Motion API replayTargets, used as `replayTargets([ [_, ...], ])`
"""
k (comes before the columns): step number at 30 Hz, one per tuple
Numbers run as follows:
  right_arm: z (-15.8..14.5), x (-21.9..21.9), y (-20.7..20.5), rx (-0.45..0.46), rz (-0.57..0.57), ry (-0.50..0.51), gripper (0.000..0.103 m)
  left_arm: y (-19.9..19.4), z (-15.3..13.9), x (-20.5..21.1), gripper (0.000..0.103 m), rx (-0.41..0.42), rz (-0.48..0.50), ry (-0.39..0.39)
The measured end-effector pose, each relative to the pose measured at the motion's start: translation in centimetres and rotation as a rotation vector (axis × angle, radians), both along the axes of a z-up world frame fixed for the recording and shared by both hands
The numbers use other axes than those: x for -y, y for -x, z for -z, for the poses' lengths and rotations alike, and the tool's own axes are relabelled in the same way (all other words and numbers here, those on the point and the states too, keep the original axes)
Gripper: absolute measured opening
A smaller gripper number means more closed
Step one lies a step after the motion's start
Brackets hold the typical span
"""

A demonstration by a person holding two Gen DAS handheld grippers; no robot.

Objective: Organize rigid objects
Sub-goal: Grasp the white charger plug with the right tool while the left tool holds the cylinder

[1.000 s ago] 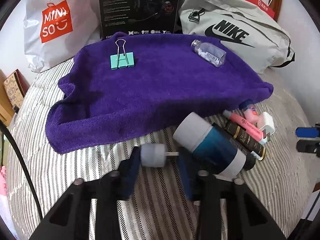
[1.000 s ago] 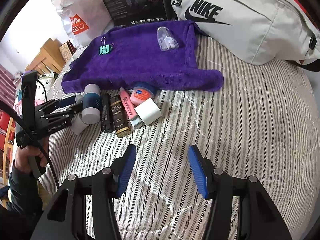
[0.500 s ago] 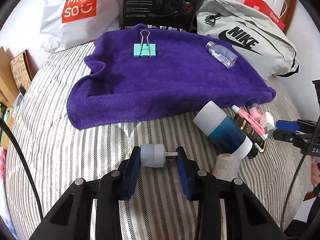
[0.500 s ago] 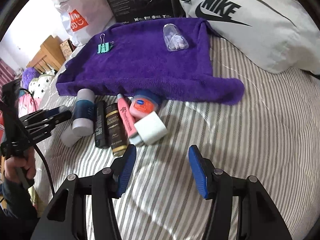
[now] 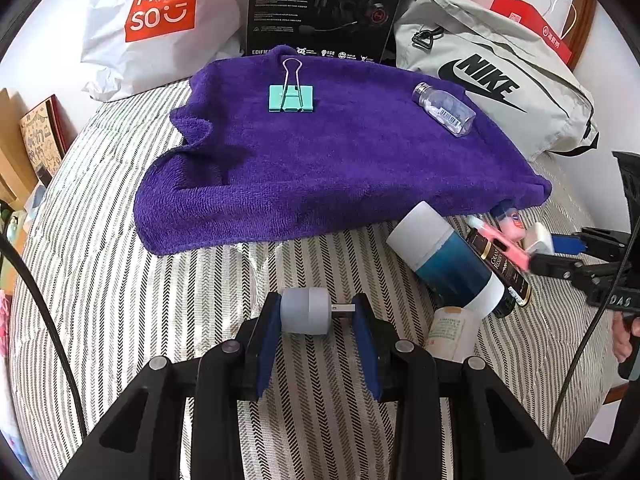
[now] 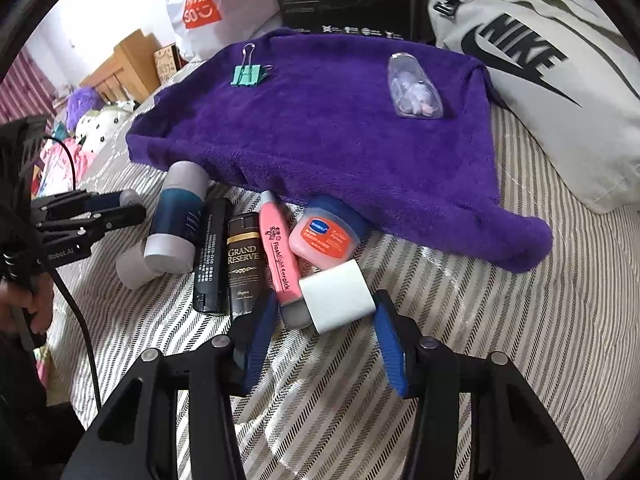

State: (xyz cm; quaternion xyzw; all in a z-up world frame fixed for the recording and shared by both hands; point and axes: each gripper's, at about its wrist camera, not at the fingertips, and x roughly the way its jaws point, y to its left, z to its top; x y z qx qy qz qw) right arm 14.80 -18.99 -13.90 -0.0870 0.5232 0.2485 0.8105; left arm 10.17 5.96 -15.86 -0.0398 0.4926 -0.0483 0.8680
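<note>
Between the parted fingers of the right tongs [image 6: 322, 340] lies the white block [image 6: 337, 301], long axis across the gap, at the near end of the row below the towel [image 6: 340, 128], while the left tongs [image 5: 316, 320] grip a grey plug [image 5: 306, 311] endwise above the bed.

Grey cylinder with plug [image 5: 306, 311] (lying sideways) clamped between tool pads

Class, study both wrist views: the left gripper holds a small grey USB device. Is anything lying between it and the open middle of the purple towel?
Nothing visible does. The left gripper holds the grey USB device over bare striped bedding, and the purple towel lies straight ahead. The binder clip and pill bottle sit at its far side.
</note>
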Motion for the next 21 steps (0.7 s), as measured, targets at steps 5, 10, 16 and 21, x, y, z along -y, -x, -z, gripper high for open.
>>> replayTargets([
  [5,-0.5,3.9,0.6,-0.027,0.143,-0.018,0.048,0.0,0.0,0.0,0.034,0.004,-0.002,-0.005],
  [10,0.0,6.2,1.7,-0.051,0.240,-0.012,0.048,0.0,0.0,0.1,0.034,0.002,-0.004,-0.007],
  [16,0.1,5.0,2.5,-0.005,0.154,0.068,0.052,0.1,0.0,0.1,0.034,0.003,-0.006,-0.007],
  [21,0.4,4.0,2.9,0.056,0.065,0.157,0.052,0.1,0.0,0.1,0.034,0.001,-0.004,-0.013],
])
